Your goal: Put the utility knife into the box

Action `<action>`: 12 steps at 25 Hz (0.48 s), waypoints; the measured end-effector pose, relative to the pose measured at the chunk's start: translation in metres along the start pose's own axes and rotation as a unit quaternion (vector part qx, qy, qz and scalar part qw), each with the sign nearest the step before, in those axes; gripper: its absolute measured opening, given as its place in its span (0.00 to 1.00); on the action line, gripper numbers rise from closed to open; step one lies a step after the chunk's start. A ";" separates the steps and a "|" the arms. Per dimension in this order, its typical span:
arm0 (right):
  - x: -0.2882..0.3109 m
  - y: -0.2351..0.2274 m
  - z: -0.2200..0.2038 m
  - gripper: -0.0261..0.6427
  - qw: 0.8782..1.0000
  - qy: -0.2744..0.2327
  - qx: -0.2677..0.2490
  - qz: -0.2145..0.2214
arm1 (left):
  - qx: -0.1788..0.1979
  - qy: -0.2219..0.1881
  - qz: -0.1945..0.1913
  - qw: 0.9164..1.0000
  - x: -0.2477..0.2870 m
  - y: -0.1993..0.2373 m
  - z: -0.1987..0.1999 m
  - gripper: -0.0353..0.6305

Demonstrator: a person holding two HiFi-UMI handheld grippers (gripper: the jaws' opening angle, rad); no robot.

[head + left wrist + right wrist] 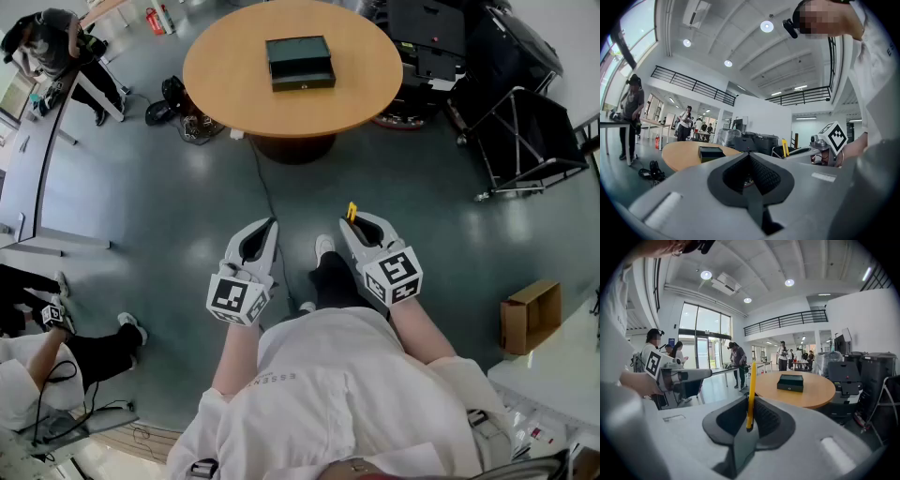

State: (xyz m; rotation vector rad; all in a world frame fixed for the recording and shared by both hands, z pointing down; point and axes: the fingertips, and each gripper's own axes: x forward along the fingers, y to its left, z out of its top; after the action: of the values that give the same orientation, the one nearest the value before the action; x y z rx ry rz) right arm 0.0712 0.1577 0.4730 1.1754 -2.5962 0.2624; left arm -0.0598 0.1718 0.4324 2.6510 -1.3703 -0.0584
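Note:
A dark box (300, 62) lies open on the round wooden table (234, 84) well ahead of me; the same box (710, 153) shows small in the left gripper view and the box (790, 382) in the right gripper view. My right gripper (357, 225) is shut on a yellow utility knife (751, 394), which stands upright between the jaws; its tip (352, 212) pokes out in the head view. My left gripper (265, 232) is shut with nothing in it. Both grippers are held at waist height over the floor, side by side.
A black folding cart (525, 141) and dark equipment cases (427, 37) stand right of the table. A cable (267, 192) runs across the floor from the table base. A cardboard box (530, 317) sits at the right. People stand at desks (42, 122) on the left.

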 end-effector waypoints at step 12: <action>0.091 -0.111 0.037 0.09 1.000 -0.005 0.009 0.024 | 0.002 -0.001 0.030 1.000 0.122 0.066 0.019 0.06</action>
State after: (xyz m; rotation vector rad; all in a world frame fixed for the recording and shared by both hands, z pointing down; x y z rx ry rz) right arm 0.0911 0.0109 0.4729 1.1252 -2.6380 0.2901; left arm -0.0442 0.0331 0.4286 2.6120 -1.4520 -0.0511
